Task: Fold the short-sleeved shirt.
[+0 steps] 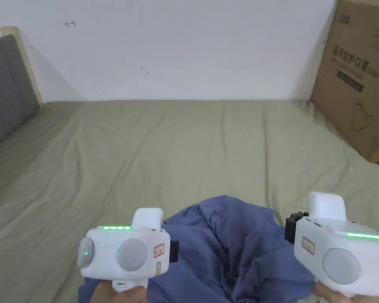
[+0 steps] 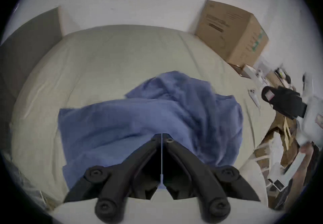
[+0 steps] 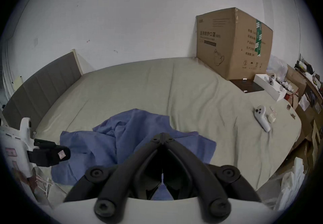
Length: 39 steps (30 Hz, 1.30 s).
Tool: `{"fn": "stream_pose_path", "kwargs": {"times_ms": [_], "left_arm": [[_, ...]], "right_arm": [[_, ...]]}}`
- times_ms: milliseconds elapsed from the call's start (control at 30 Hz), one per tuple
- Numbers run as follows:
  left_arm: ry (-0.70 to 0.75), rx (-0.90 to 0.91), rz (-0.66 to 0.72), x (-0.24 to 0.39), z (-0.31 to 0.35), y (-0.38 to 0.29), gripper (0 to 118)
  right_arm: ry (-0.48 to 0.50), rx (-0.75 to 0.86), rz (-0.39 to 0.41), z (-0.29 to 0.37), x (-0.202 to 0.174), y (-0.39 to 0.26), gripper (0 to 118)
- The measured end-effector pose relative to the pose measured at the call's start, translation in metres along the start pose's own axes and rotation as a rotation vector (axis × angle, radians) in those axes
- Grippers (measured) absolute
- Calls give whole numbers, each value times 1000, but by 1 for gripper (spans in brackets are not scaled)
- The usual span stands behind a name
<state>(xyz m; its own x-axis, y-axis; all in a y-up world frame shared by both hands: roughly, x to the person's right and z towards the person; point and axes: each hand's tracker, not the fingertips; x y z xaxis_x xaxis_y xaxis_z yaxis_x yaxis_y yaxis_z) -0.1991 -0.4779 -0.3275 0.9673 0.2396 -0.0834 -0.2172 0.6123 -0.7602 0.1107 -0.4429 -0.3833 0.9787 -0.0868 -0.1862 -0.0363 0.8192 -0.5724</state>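
Near the front edge of the bed [image 1: 106,150], a blue shirt [image 1: 240,244] lies in a rumpled heap on the olive sheet, its bulk spreading side to side more than front to back, though with the folds so bunched I cannot pick out collar, sleeves or hem. From where the person stands, the heap sits at about 6 o'clock on the bed, between the two tools. The left hand-held gripper [image 2: 162,136] hangs over the left part of the cloth with its jaws pressed together at the tips; in its own view a thin pale line runs between them and nothing seems caught there. The right hand-held gripper [image 3: 162,134] is likewise closed tip to tip, holding nothing, and the shirt lies ahead of it toward 11 o'clock. By my reckoning the left one is nearer the fabric, since the cloth reaches right under its jaws, while the right one hovers at the heap's right border. A cardboard box [image 1: 358,79] stands at 2 o'clock on the bed, and a white controller [image 3: 261,117] rests on the sheet well apart to the right. The shirt's near edge is cut off by the tools' bodies, and the left gripper view is blurred.
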Motion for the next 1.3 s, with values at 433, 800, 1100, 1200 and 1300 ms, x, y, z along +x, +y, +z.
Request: {"fn": "stream_pose_path", "kwargs": {"times_ms": [433, 800, 1100, 1200, 1300], "left_arm": [[250, 43, 151, -127, -12, 30, 96], [353, -85, 72, -134, -96, 45, 60], [306, -73, 123, -139, -69, 64, 4], [288, -42, 132, -138, -56, 69, 4], [271, 5, 128, -136, -45, 74, 4]], "right_arm": [[32, -98, 73, -55, -29, -7, 0], [14, -169, 76, -111, -25, -1, 0], [171, -234, 144, -162, -30, 54, 0], [184, -266, 204, -192, -44, 78, 70], [238, -338, 259, -231, -60, 89, 77]]}}
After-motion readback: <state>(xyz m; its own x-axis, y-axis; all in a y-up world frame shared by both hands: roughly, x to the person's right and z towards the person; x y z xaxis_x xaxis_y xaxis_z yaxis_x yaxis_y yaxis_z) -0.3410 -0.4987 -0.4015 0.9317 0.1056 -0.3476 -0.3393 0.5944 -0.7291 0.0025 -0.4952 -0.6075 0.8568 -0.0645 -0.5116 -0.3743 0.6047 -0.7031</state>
